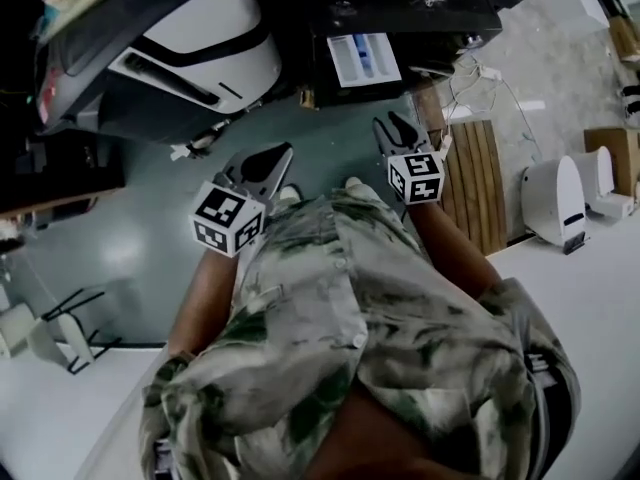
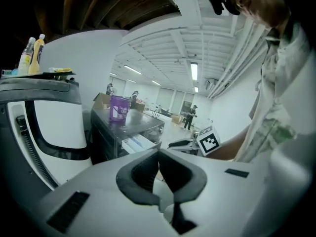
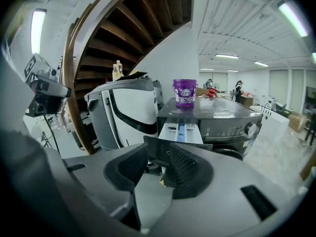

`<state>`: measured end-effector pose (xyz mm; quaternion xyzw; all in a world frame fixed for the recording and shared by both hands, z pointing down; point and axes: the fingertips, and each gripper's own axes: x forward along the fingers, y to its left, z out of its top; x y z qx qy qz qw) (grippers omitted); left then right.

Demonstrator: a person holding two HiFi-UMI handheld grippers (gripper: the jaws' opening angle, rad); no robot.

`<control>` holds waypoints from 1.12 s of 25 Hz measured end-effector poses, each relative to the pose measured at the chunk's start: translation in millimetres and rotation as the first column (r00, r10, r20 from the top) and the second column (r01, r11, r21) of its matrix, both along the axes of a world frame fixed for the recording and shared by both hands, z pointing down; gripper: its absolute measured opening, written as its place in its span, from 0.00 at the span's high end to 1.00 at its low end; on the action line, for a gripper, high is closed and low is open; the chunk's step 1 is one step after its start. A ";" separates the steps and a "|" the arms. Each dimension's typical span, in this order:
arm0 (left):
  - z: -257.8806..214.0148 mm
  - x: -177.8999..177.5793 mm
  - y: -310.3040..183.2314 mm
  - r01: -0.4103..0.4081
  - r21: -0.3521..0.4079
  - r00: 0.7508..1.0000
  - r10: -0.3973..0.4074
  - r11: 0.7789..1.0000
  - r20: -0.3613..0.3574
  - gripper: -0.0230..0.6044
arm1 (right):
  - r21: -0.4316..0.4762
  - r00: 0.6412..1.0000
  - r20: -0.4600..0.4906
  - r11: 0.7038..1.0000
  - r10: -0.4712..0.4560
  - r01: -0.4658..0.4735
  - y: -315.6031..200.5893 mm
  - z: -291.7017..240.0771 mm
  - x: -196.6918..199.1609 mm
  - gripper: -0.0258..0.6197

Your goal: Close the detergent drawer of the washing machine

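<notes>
The dark washing machine [image 1: 420,8] stands ahead, and its white detergent drawer [image 1: 365,58] with a blue insert is pulled out. In the right gripper view the drawer [image 3: 180,131] lies just beyond my right gripper [image 3: 157,161], which is open with nothing between its pads and apart from the drawer. My left gripper [image 2: 159,153] is shut and empty, its tips meeting, and it points toward the machine's left side. The head view has the left gripper [image 1: 280,154] and the right gripper [image 1: 388,123] both held in front of the person's chest, short of the machine.
A purple tub [image 3: 184,93] sits on the washer's top. A white-and-black machine [image 1: 200,48] stands to the left, with bottles [image 3: 117,69] on it. A wooden pallet [image 1: 478,178] and white devices [image 1: 560,203] lie to the right. A camera on a stand [image 3: 47,95] is at the far left.
</notes>
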<state>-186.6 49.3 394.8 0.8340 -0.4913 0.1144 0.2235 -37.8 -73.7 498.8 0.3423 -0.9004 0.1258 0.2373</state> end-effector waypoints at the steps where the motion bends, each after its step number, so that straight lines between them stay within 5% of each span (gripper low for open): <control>1: -0.2 -7.8 0.9 -0.020 -0.001 1.000 0.020 1.000 -0.003 0.92 | 0.005 1.000 -0.007 1.000 0.025 -0.025 -0.5 2.8 -2.7 0.72; 11: 7.4 -50.2 0.7 -0.133 -0.045 0.991 0.133 0.990 -0.011 0.92 | -0.005 0.978 -0.019 0.978 0.207 -0.208 -18.6 37.8 -13.6 0.69; 28: 8.0 -31.0 -62.8 -0.136 -0.074 0.991 0.135 0.988 -0.018 0.92 | -0.026 0.971 -0.055 0.971 0.234 -0.236 -83.1 75.6 -12.1 0.65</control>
